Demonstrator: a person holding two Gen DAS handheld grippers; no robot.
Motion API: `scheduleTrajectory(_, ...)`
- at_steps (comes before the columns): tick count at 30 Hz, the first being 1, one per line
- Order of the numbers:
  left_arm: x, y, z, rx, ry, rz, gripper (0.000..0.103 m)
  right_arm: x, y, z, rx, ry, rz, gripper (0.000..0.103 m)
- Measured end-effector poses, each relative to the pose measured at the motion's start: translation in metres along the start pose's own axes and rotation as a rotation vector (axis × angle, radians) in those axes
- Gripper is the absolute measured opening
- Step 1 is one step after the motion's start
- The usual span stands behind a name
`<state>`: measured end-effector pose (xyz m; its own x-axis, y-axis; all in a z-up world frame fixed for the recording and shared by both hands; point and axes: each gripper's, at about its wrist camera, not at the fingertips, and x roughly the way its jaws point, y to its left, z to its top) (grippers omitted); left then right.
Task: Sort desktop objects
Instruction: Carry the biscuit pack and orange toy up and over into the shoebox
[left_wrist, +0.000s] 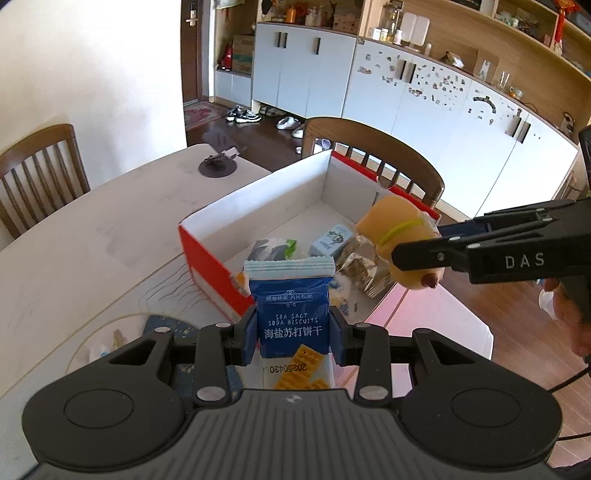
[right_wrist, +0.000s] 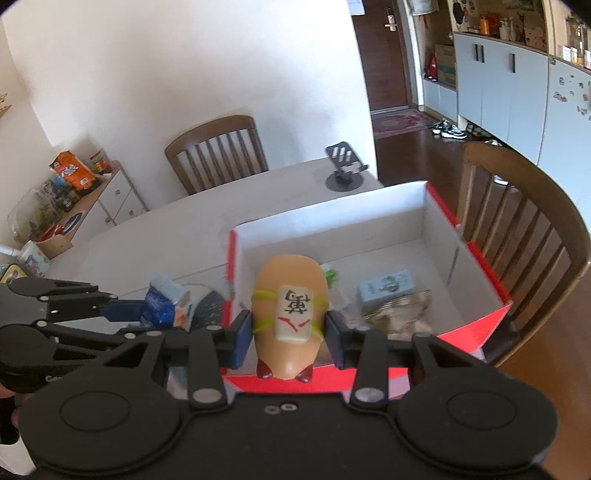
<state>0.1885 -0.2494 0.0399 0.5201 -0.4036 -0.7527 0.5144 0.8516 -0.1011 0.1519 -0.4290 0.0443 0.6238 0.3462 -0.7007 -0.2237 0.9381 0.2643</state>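
A glossy blue biscuit packet (left_wrist: 293, 325) is pinched by the left gripper (left_wrist: 293, 334); a smooth rounded tan toy (right_wrist: 290, 317) is pinched by the right gripper (right_wrist: 289, 338), above the red cardboard box (right_wrist: 480, 321).

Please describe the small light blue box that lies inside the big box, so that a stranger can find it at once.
On the table stands a red box with white inside walls. On its floor, beside a crumpled shiny wrapper, lies the small light blue box. It alone is a neat flat block with a dark drawing on top.
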Motion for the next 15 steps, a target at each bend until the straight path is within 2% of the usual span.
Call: scheduleTrajectory(15, 0.049, -0.023, 0.032, 0.021, 0.058, -0.030, 0.037, 0.021, -0.046, 0.017, 0.012, 0.017, -0.075, 0.041)
